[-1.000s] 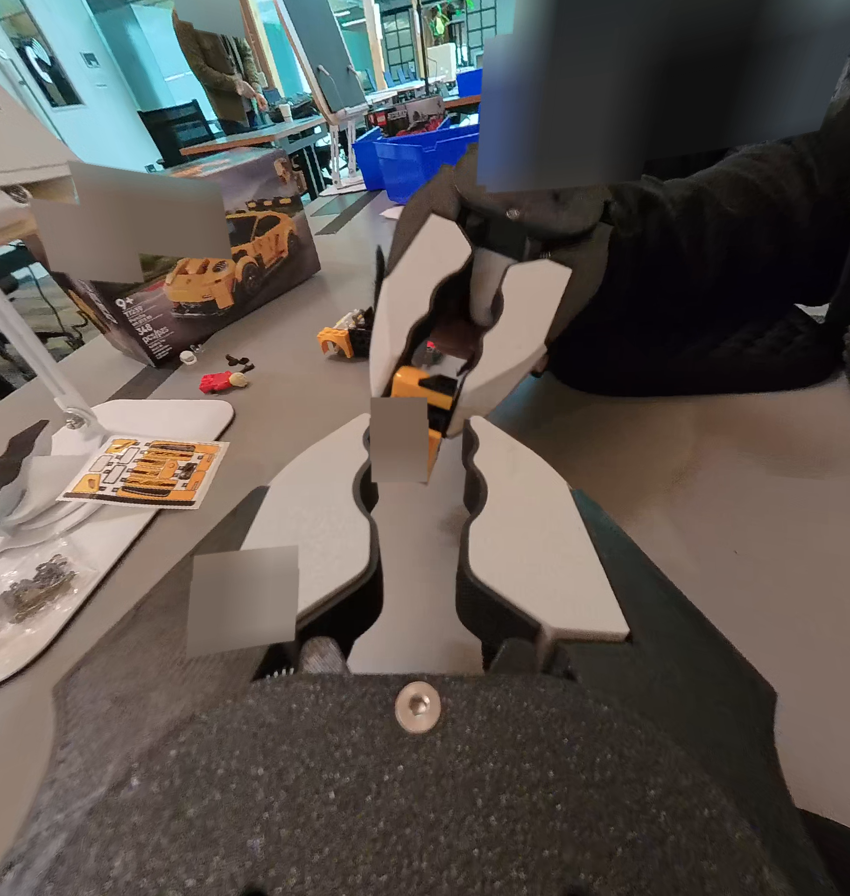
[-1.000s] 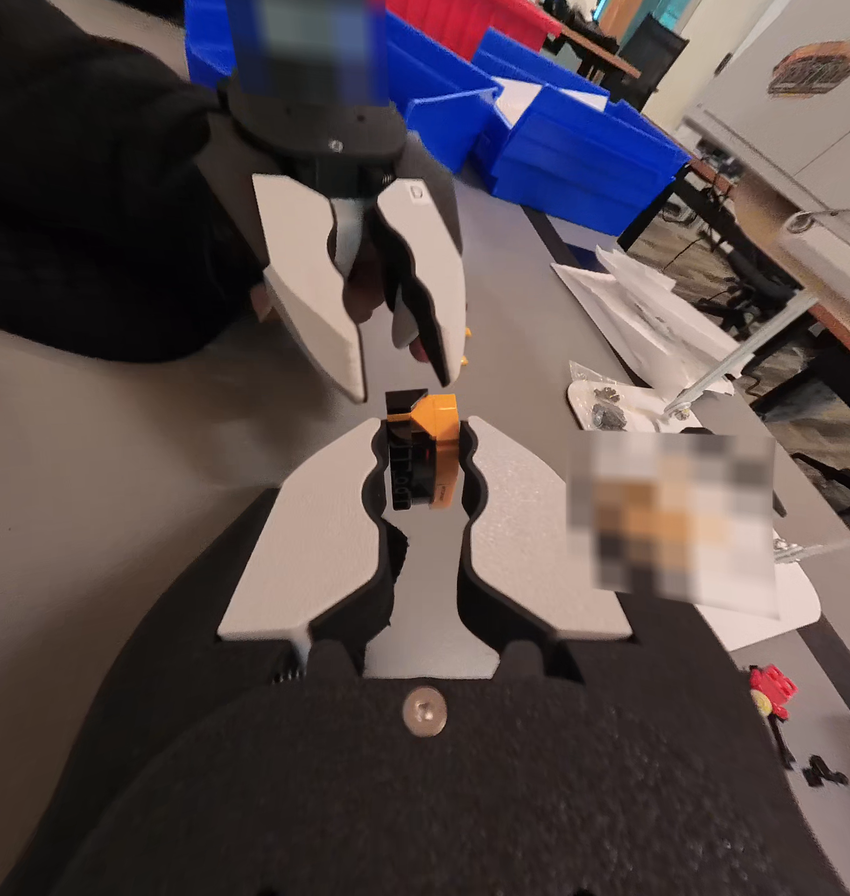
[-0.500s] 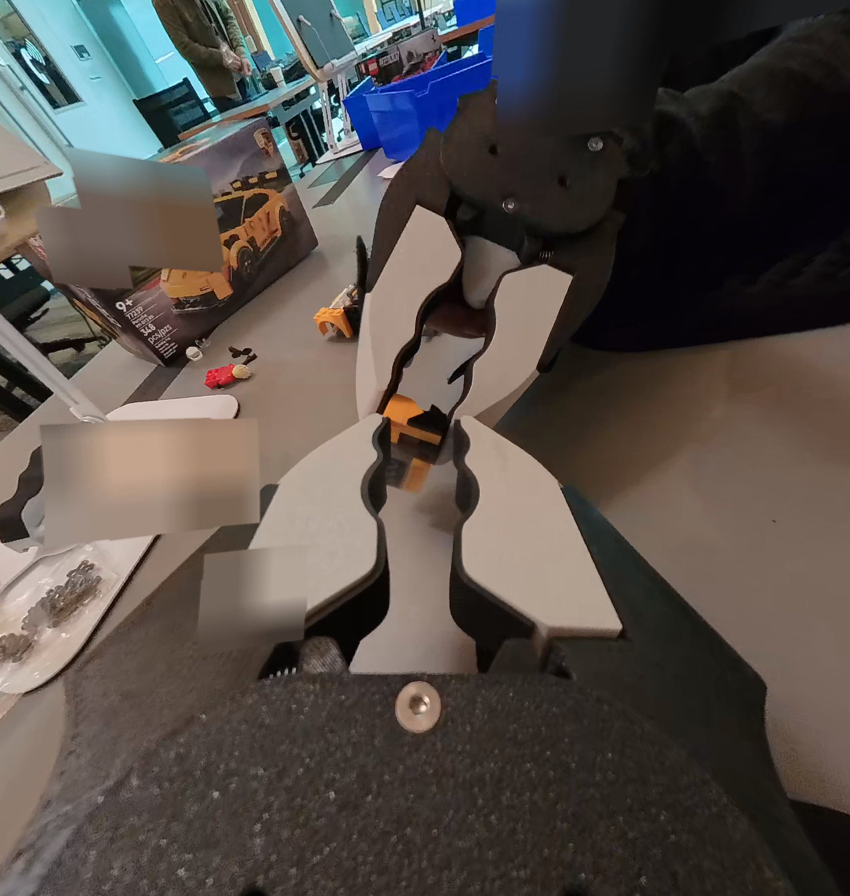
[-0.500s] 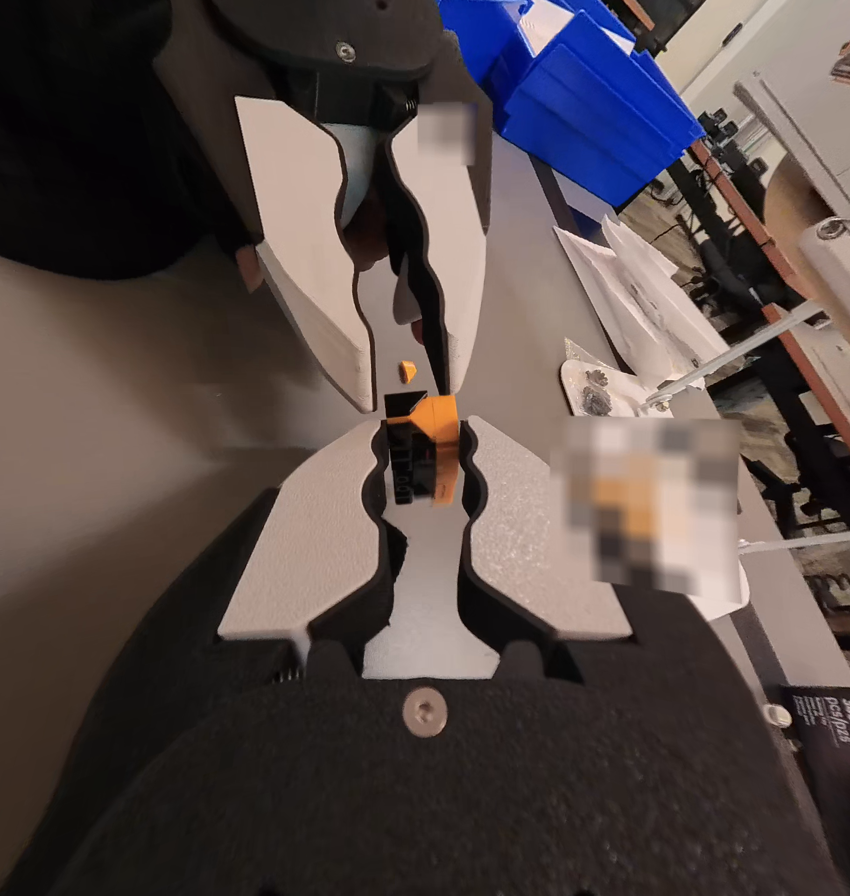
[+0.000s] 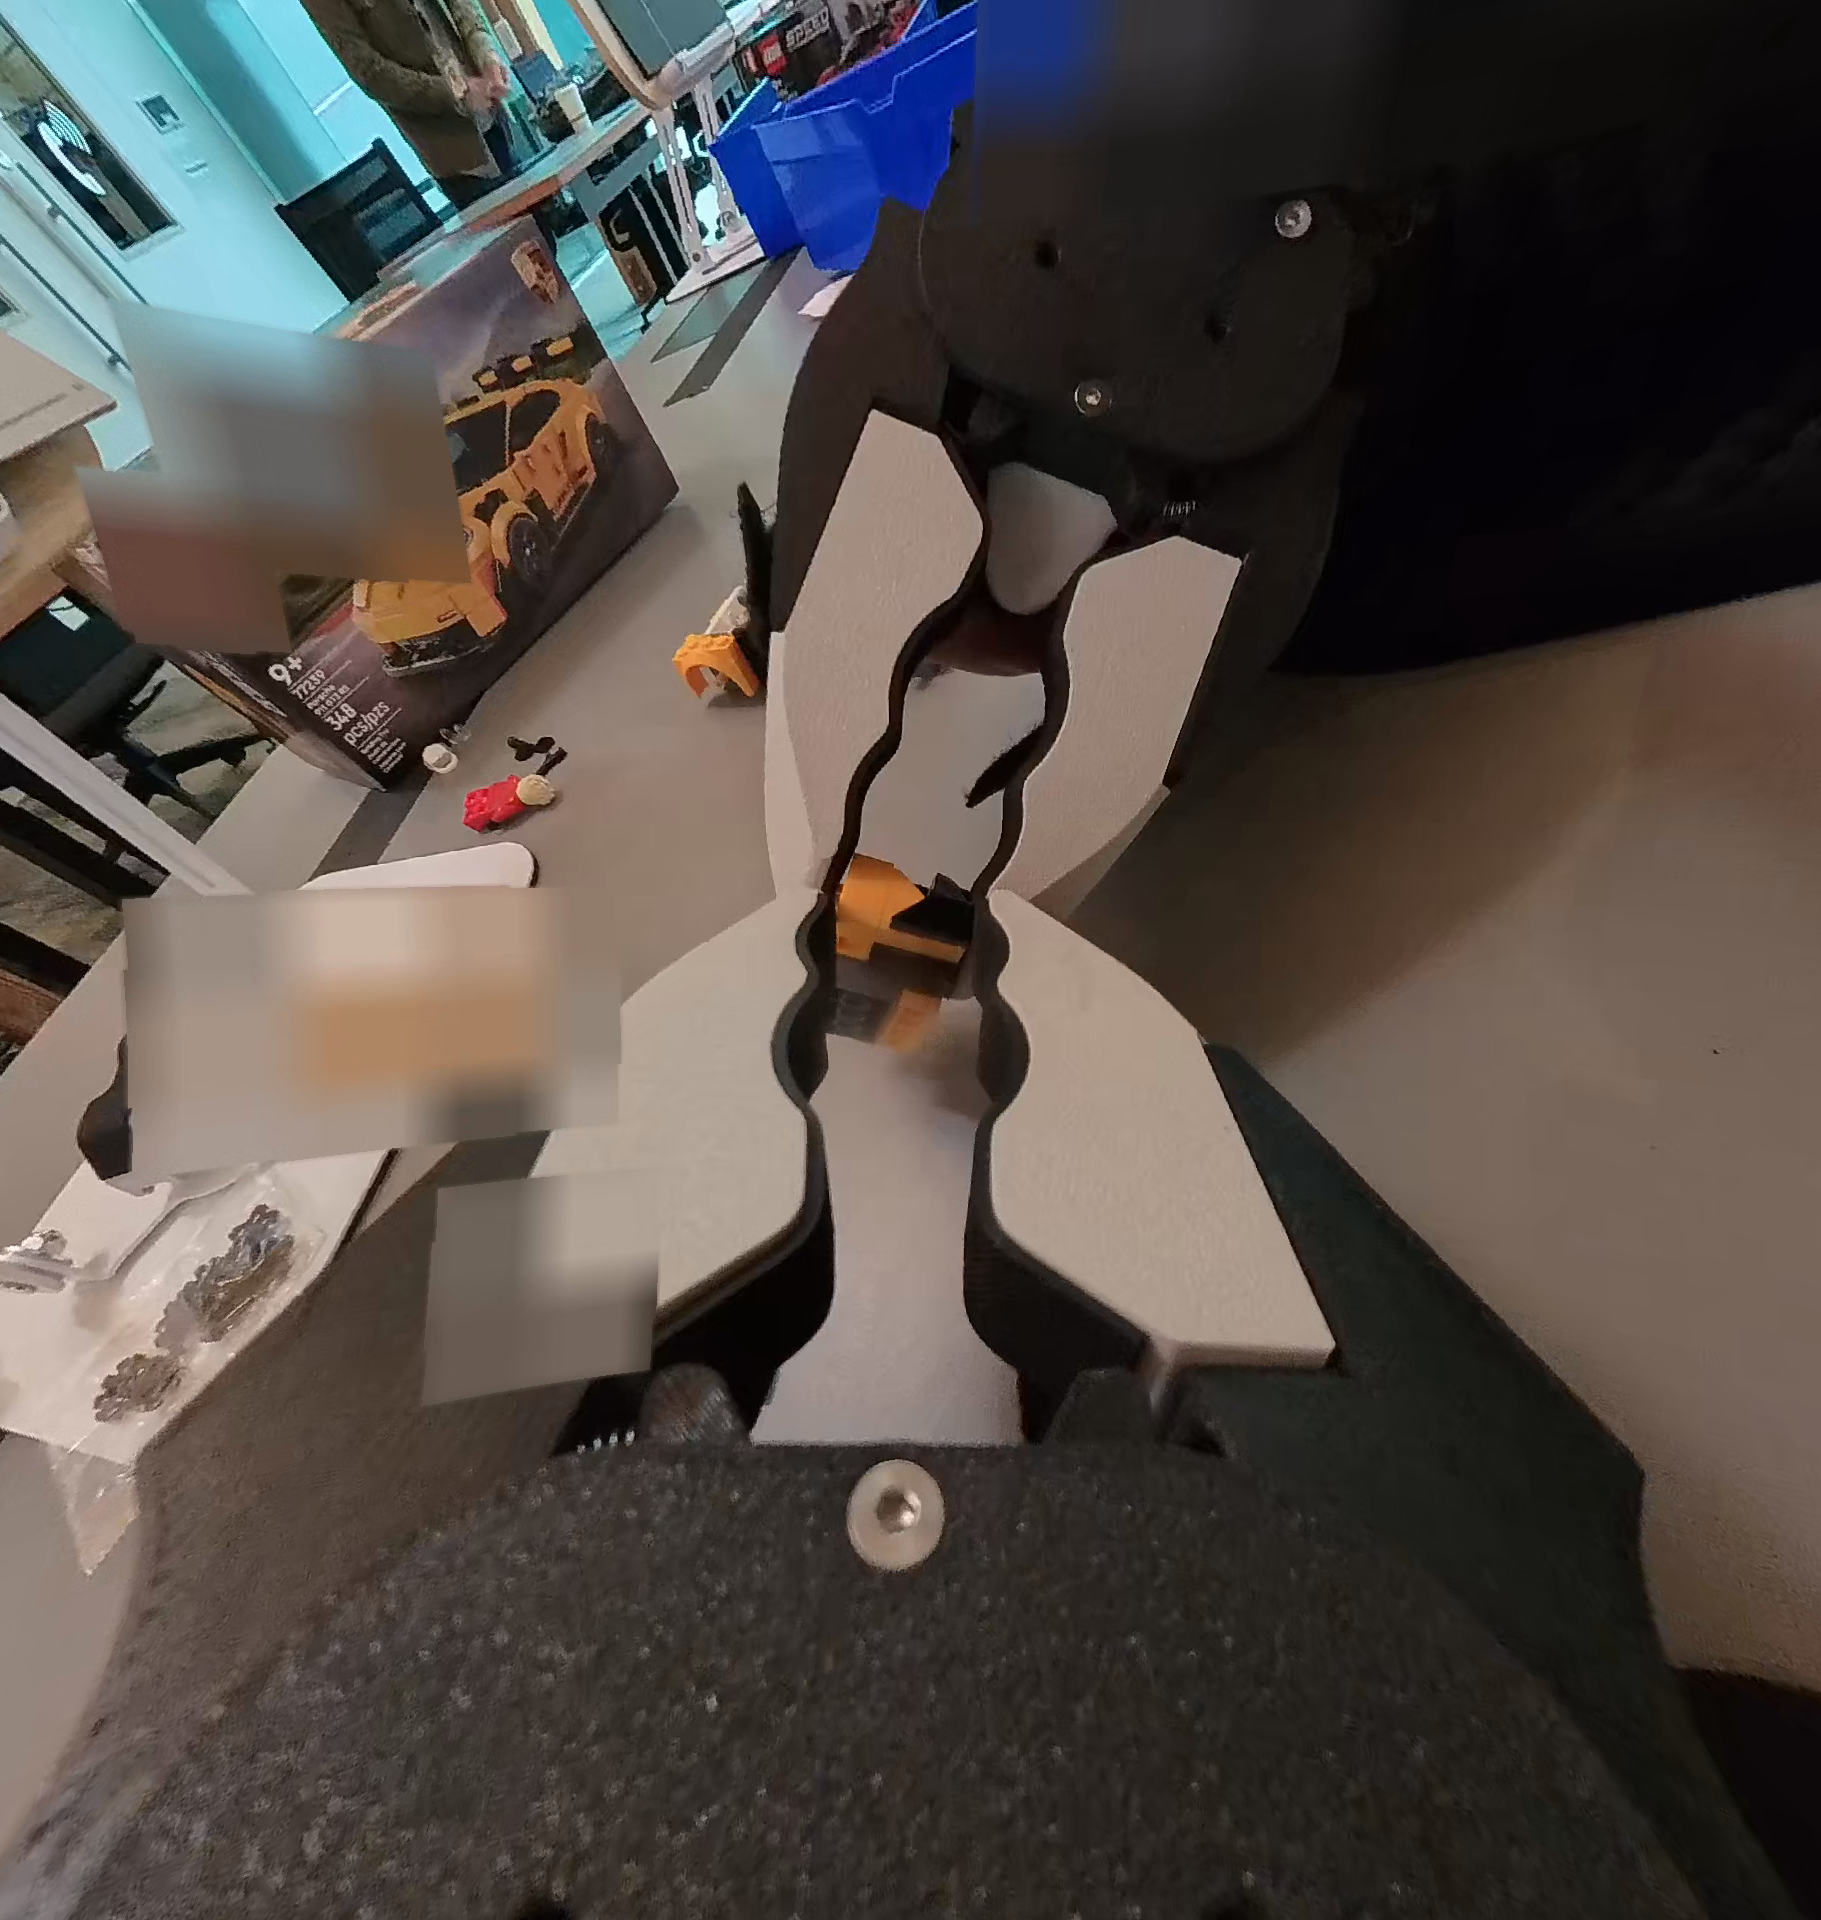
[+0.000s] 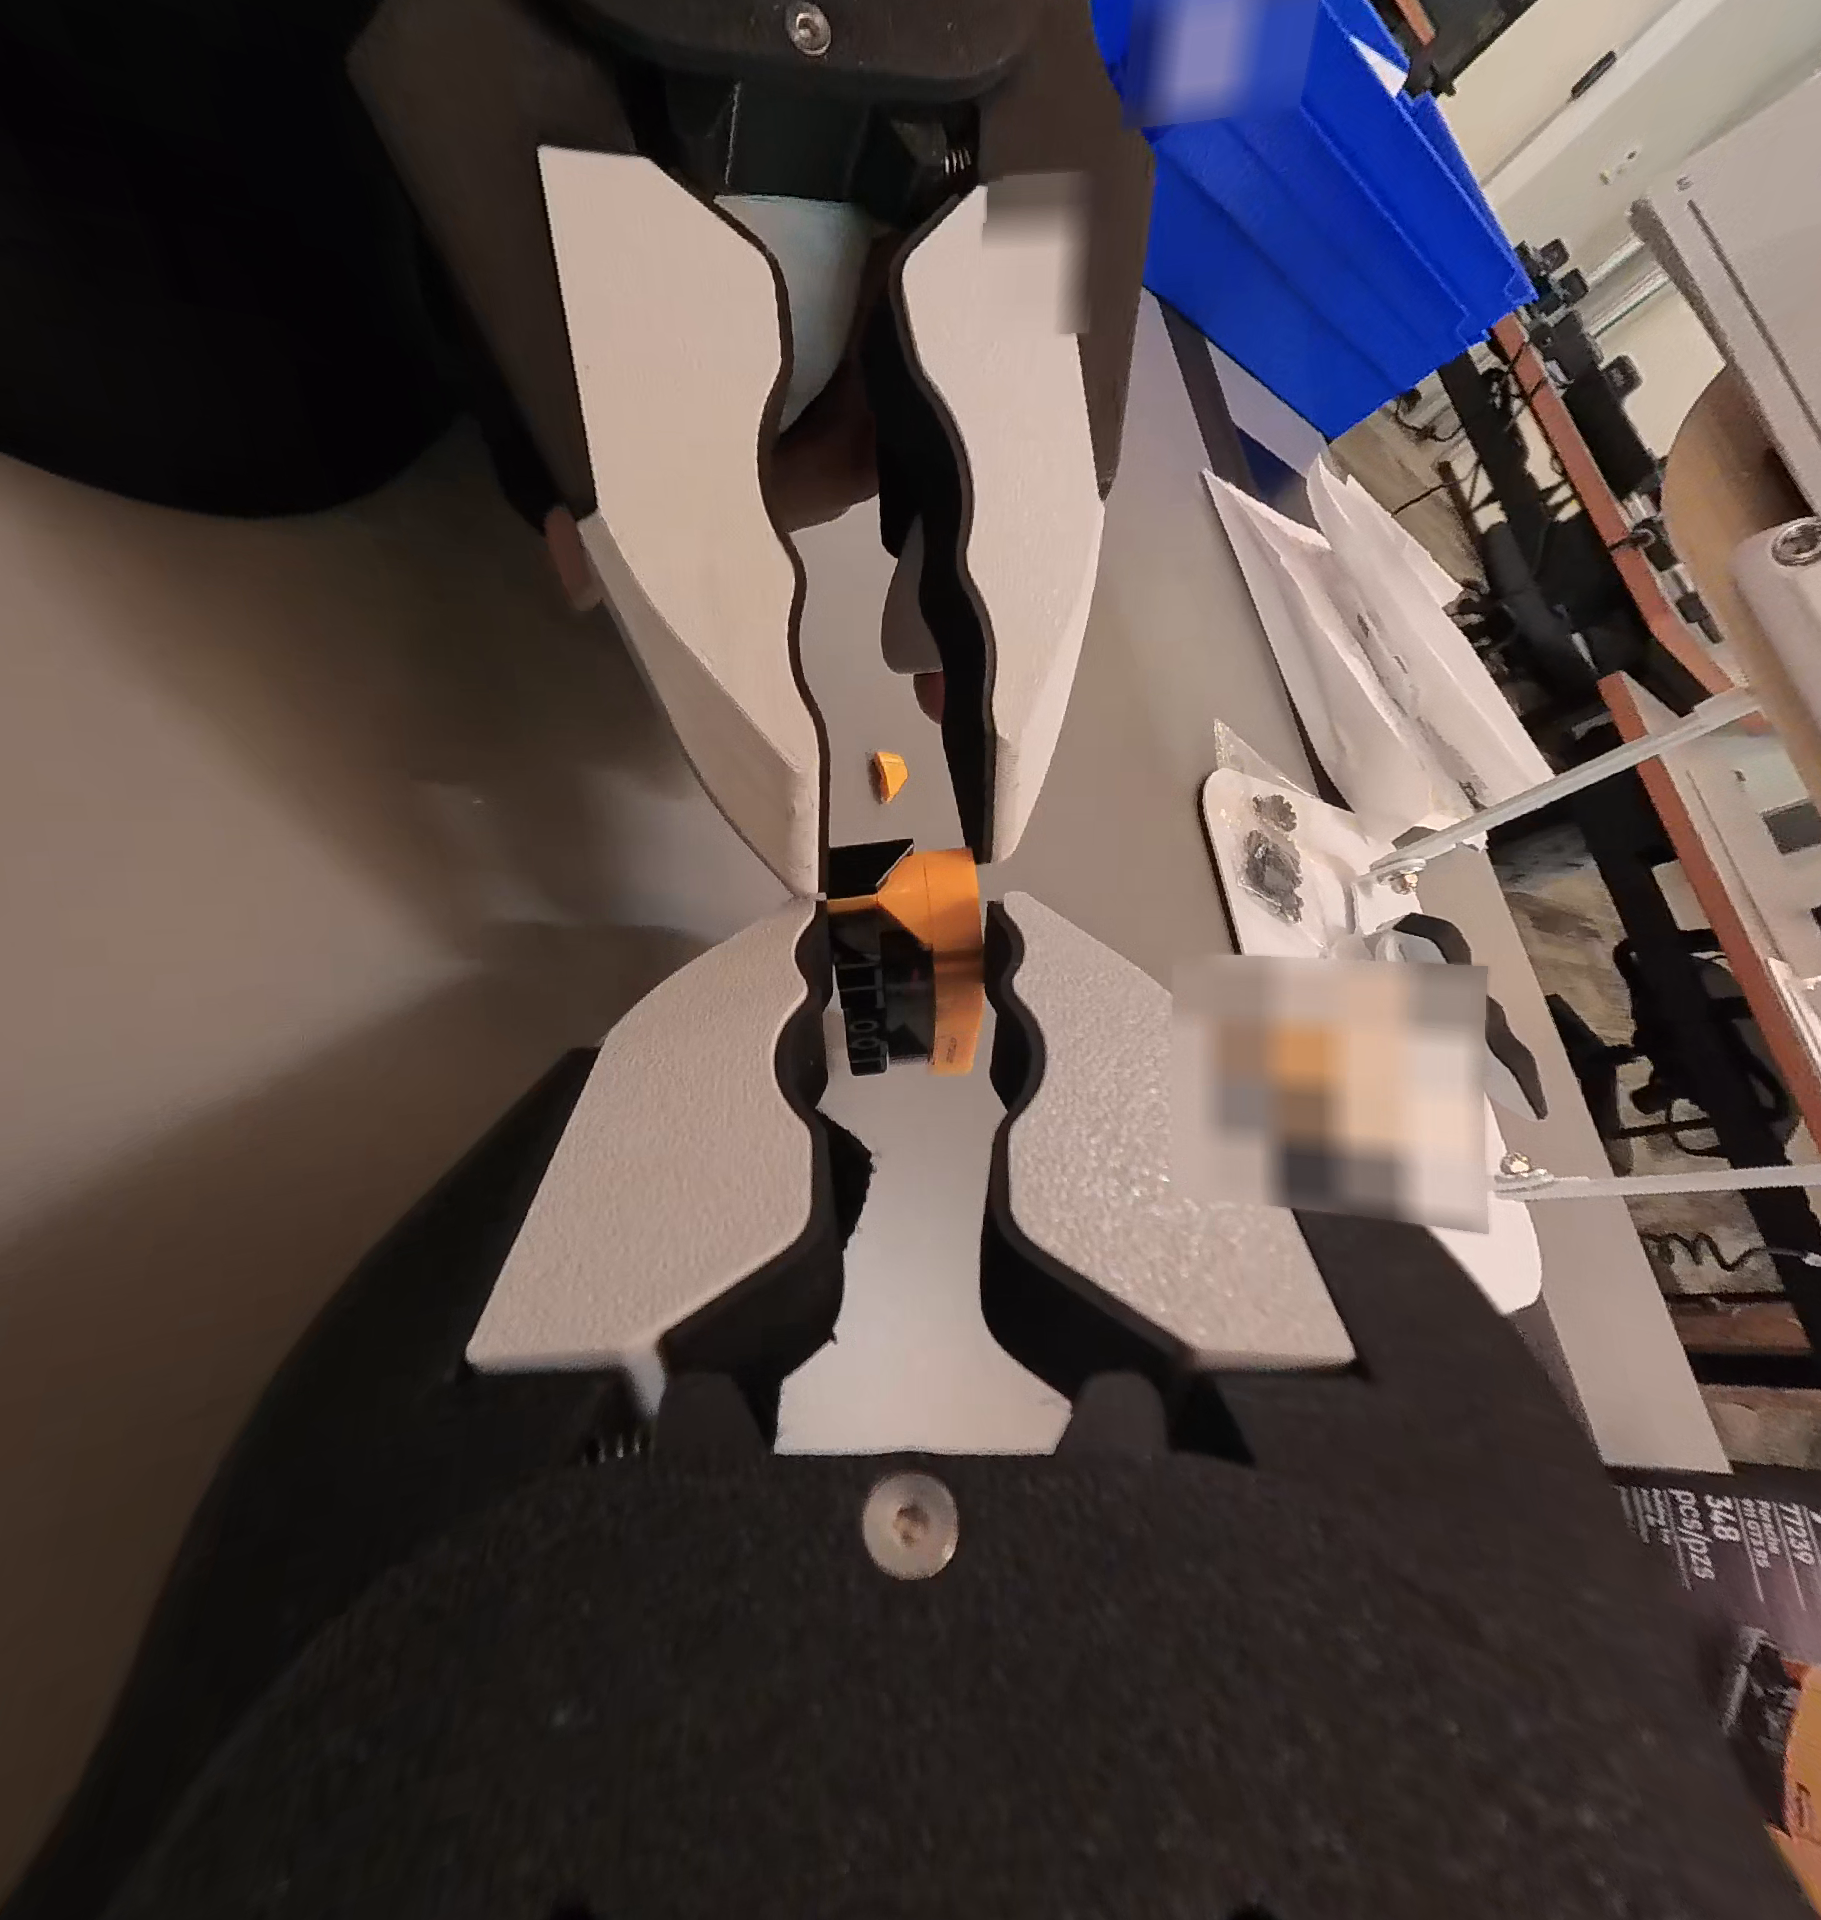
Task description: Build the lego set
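**Caution: sub-assembly may slip during handover**

Your right gripper (image 6: 901, 914) is clamped on the yellow-and-black lego block (image 6: 911, 971). Your left gripper (image 5: 901, 925) meets it tip to tip, apparently only part closed. Release early and the block drops to the table (image 5: 1508, 935), near the loose yellow piece (image 6: 888, 776).

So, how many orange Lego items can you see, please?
3: an assembly in the right gripper, a part near the box, a tiny piece beyond the left gripper; others may be hidden.
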Demonstrator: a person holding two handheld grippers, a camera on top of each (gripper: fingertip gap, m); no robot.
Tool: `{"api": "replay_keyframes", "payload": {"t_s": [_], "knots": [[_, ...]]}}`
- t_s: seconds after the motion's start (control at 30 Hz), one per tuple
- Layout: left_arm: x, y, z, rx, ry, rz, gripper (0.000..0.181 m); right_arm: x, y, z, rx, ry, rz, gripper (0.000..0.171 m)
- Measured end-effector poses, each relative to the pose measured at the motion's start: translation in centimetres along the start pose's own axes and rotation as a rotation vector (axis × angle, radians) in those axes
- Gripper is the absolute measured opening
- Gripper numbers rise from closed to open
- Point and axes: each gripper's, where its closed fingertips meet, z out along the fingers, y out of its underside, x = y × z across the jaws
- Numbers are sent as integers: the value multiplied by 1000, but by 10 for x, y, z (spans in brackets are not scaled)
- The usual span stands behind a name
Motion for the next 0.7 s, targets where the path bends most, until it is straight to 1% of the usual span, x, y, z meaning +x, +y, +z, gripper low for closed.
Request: {"api": "replay_keyframes", "payload": {"t_s": [0.27,0.47,0.7], "knots": [[2,2,-2,9,79,-128,24,-6,-1,2,31,-61,74,28],[2,9,-6,13,123,-199,24,-13,15,8,-48,-98,84,32],[0,25,-17,-12,154,-236,24,-11,20,11,-84,-72,62,25]]}}
